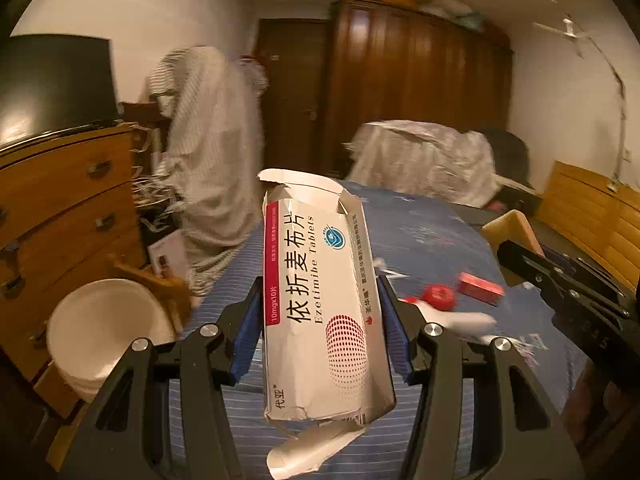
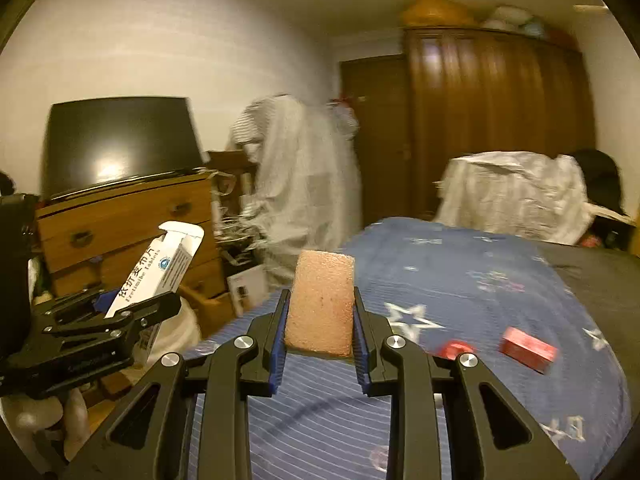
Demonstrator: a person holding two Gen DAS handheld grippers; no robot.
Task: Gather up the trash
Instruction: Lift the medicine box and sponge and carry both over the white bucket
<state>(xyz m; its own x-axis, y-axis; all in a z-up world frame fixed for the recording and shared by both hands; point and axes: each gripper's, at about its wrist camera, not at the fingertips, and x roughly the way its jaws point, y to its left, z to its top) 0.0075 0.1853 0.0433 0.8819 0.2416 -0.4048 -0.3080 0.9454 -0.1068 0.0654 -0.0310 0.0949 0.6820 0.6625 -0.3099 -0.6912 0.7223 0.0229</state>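
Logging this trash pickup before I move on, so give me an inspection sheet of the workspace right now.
Surface: bed under a blue star-print cover.
Job's things: torn white tablet box and a pinkish sponge block, both lifted; red box and red round piece lying on the cover.
Clutter: white scraps near the red items.
Grippers: left gripper shut on the tablet box; right gripper shut on the sponge block.
Cables: nothing seen.
Surroundings: white bin beside the bed, wooden drawers with a dark screen on top, draped sheets, dark wardrobe.
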